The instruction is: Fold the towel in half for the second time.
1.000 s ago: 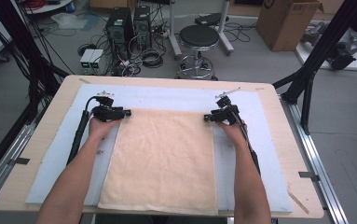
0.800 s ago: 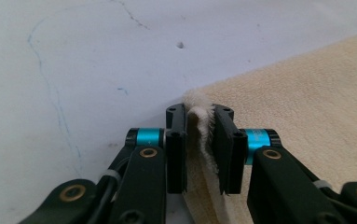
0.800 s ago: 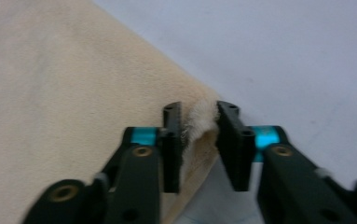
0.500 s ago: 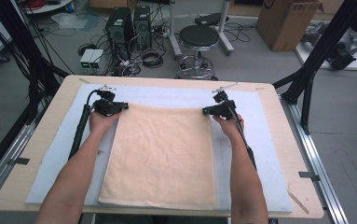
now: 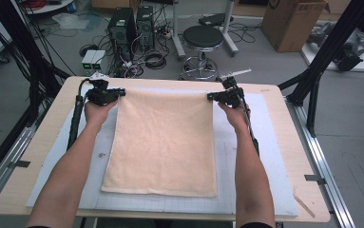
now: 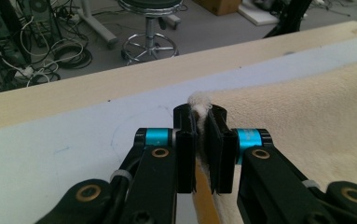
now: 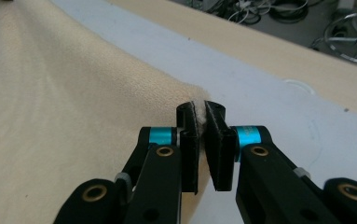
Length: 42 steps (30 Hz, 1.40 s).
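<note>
- Wooden table [image 5: 284, 142]: pale top, black frame posts at either side.
- Pale blue gridded mat [image 5: 246, 161]: covers most of the table top; the towel lies on it.
- Cream terry towel [image 5: 163, 142]: one rectangle spread flat at the middle of the mat, long sides running away from the person; its two far corners are pinched and lifted slightly off the mat.
- Forearms: reach in from the near edge along either side of the towel.
- Left gripper [image 6: 203, 122]: jaws clamped on the towel's far left corner, a tuft of pile showing above them.
- Right gripper [image 7: 202, 116]: jaws clamped on the towel's far right corner, cloth edge sandwiched between them.
- Black round stool [image 5: 203, 38]: on the floor beyond the table, beside computer towers and cables.
</note>
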Each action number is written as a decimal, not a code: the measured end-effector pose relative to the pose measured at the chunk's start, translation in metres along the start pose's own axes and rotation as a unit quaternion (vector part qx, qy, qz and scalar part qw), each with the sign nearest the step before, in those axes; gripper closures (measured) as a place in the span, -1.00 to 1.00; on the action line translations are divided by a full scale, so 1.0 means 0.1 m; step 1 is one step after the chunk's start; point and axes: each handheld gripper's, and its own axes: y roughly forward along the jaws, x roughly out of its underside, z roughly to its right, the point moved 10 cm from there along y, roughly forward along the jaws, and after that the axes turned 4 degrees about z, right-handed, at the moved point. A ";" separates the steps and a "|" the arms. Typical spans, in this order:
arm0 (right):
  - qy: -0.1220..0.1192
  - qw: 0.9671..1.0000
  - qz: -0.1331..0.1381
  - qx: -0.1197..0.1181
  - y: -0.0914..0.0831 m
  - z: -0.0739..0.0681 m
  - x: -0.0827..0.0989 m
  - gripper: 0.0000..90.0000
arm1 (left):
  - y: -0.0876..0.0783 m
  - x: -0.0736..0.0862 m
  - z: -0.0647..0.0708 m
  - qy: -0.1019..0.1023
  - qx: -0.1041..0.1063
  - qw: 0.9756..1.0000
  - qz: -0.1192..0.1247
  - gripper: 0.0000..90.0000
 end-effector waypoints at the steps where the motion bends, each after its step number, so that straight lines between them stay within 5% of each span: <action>1: -0.002 1.000 -0.006 -0.002 0.01 -0.01 0.03 0.89 | -0.01 0.03 0.00 -0.001 0.002 1.000 -0.001 0.84; 14: -0.026 0.999 0.015 -0.033 -0.18 -0.19 0.03 0.89 | -0.26 0.12 0.09 -0.006 0.030 0.999 0.032 0.84; 28: -0.038 0.995 0.043 -0.081 -0.42 -0.45 0.28 0.89 | -0.58 0.25 0.35 0.052 0.061 0.996 0.041 0.84; 42: -0.066 0.991 0.043 -0.108 -0.69 -0.79 0.48 0.89 | -0.93 0.45 0.55 0.081 0.086 0.992 0.048 0.84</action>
